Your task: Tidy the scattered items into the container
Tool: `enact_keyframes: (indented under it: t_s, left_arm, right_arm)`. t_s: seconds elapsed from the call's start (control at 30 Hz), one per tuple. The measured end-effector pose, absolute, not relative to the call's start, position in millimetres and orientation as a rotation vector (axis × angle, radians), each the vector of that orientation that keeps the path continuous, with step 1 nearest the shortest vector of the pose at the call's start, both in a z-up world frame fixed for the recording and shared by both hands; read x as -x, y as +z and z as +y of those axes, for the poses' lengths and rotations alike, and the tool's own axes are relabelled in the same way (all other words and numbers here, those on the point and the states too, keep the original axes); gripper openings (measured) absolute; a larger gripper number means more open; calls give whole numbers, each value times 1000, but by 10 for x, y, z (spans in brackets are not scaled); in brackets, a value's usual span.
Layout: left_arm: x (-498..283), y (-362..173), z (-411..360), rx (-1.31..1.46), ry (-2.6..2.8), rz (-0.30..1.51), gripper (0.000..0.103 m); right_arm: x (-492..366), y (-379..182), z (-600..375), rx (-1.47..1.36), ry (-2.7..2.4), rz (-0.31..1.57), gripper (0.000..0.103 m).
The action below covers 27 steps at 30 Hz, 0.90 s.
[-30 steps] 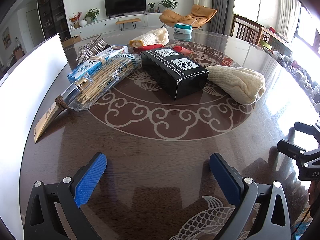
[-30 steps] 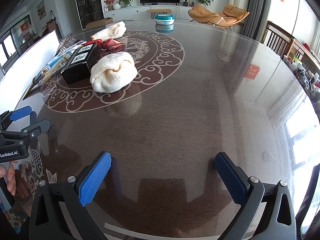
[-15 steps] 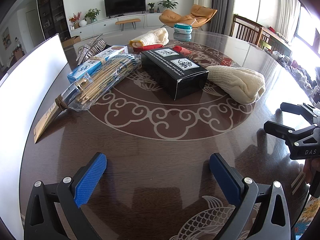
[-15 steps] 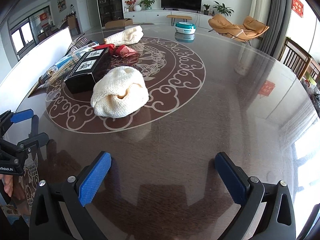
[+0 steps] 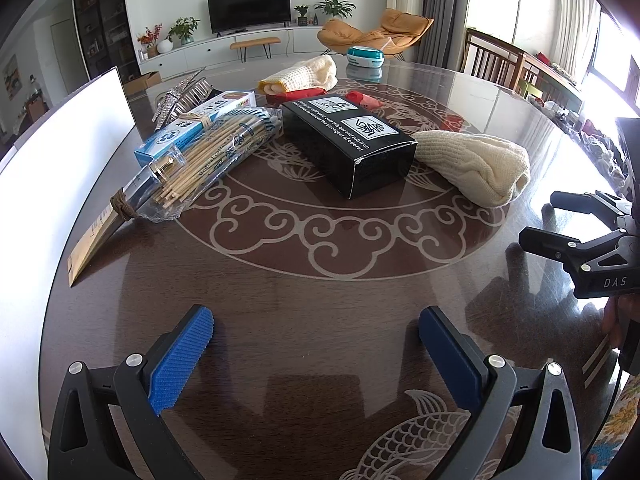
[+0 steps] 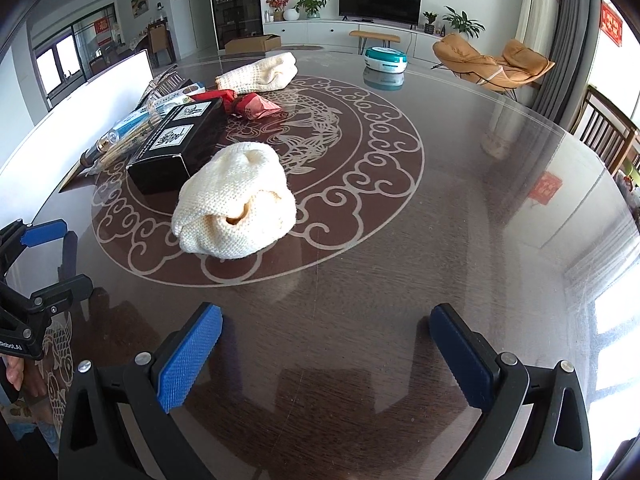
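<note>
Now both tools hang released and empty above the near edge of the counter (image 5: 320, 340): the left tool (image 5: 316, 340) and the right tool (image 6: 326, 340), jaws wide apart. Toward the middle lie a black box (image 5: 352, 148) and a cream cloth (image 6: 236, 208) just beside it; a stick bundle (image 5: 212, 156) lies nearer the left edge, beside a white container (image 5: 60, 168).

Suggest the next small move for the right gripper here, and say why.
Probably ease the right gripper forward and a little left toward the cream knitted cloth. Its jaws stand wide open with nothing between them, and that cloth is the nearest loose item, lying on the table just ahead. The left gripper is also open and empty, farther from it.
</note>
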<state>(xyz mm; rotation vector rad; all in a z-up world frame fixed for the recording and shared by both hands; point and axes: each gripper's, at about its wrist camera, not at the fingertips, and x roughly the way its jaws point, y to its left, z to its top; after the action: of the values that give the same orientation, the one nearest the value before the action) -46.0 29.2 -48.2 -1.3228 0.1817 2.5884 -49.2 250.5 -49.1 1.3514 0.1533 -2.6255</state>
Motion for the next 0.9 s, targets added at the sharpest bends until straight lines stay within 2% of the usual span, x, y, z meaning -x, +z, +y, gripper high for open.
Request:
enact_keyframes:
  t_s: [0.4,0.67,0.9]
  left_arm:
    - [710,-454,-454,1443,2661,143,103]
    - [994,-175,-546,1288,2762,367,103]
    - [1356,-241,-492,1300,2675,489,103]
  right_arm:
    - [489,-494,2504,-1351,-2626,153,103]
    - [490,-494,2502,-1351,-2626,153,103]
    - [489,-495,2501,-1351,-2626,153,103]
